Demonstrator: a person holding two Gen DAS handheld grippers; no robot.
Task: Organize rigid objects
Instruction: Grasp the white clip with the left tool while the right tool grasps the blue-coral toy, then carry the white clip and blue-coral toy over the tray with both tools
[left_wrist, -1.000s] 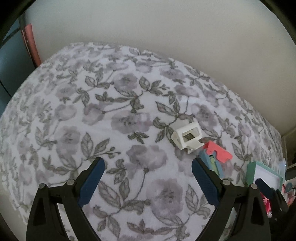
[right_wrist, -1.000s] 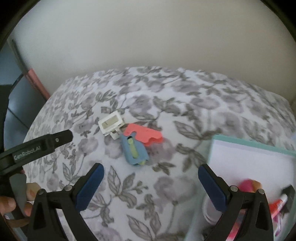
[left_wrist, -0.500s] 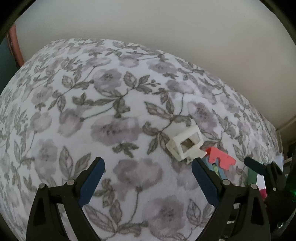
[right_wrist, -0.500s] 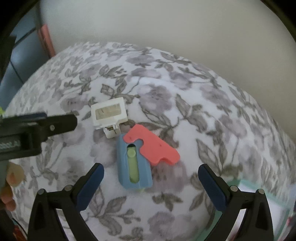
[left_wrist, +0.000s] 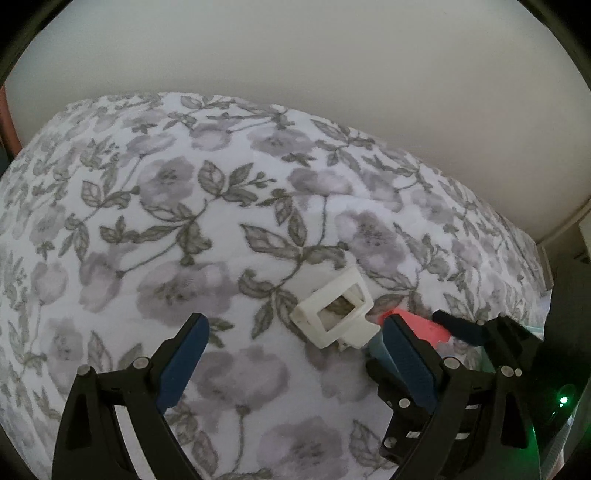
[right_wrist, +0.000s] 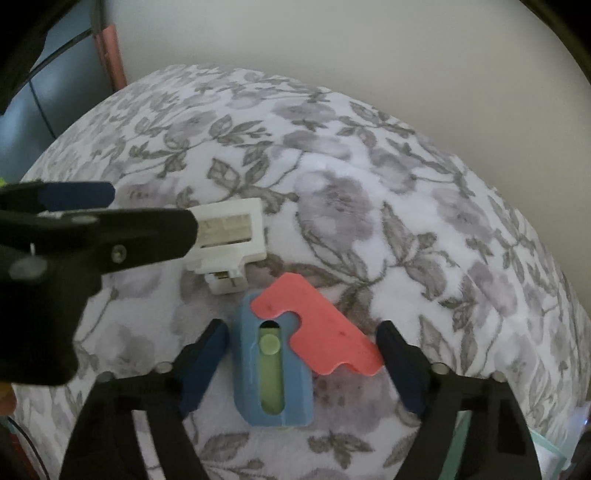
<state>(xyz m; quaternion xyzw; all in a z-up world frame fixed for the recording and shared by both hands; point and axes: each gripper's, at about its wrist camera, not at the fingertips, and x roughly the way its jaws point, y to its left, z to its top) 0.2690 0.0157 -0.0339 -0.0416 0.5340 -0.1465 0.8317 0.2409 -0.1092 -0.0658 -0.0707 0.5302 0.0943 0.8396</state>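
Writing or labels cannot be read on any of the three plastic pieces lying close together on the floral grey-and-white bedspread (right_wrist: 369, 206): a white rectangular frame-shaped part (right_wrist: 236, 236), a blue slotted block with a green slider (right_wrist: 273, 373), and a coral-red notched flat piece (right_wrist: 321, 328) overlapping the block's upper corner. The right gripper (right_wrist: 301, 363) is seen with its fingers released but just closing in around the blue block and coral piece, neither yet pressed. The left gripper (left_wrist: 295, 360) is held spread over the bedspread, the white frame part just inside its right-hand finger (left_wrist: 406, 363), untouched.
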